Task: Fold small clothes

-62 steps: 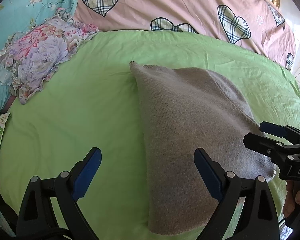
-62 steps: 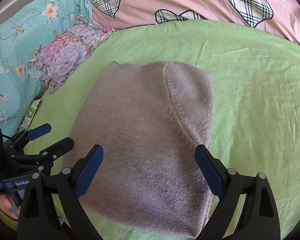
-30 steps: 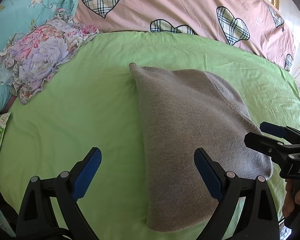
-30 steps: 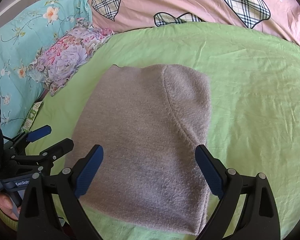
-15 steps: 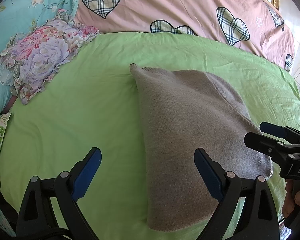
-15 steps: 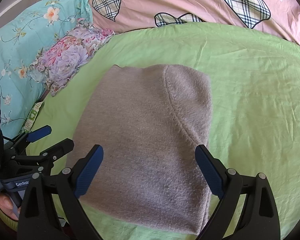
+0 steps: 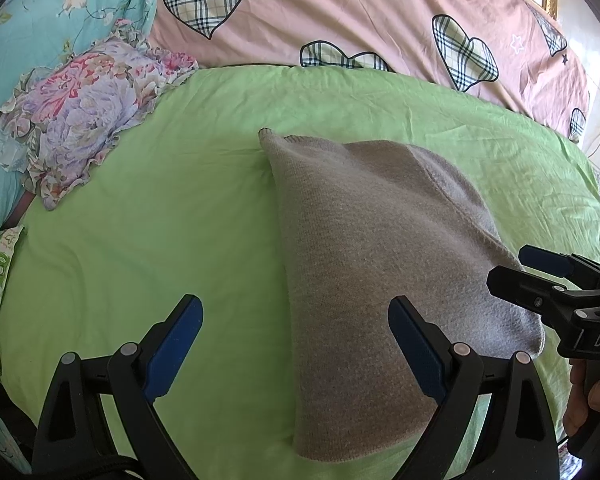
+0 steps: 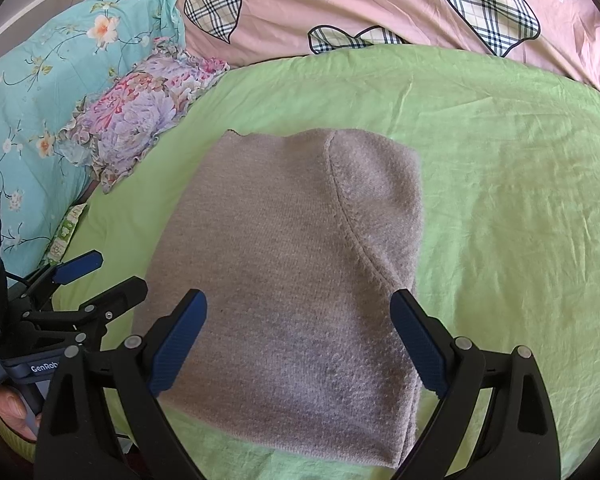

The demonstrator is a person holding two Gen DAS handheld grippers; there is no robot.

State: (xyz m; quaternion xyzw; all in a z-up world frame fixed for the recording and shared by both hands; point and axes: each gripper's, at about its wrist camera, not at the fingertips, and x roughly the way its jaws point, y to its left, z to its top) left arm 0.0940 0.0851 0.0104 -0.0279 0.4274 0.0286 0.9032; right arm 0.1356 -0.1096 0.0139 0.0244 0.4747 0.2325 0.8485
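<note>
Green sheet (image 8: 500,184), one folded grey knit (image 8: 292,240), two spread grippers (image 7: 296,340) (image 8: 298,336)

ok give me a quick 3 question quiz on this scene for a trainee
1. True or false: the left gripper is shut on the grey knit garment.
2. What does the garment lie on? A) pink heart quilt B) green sheet C) floral pillow
3. Fill in: both grippers are ___.

Key:
1. False. Its jaws are apart and grip nothing.
2. B, the green sheet.
3. Open; the right gripper also holds nothing.
</note>
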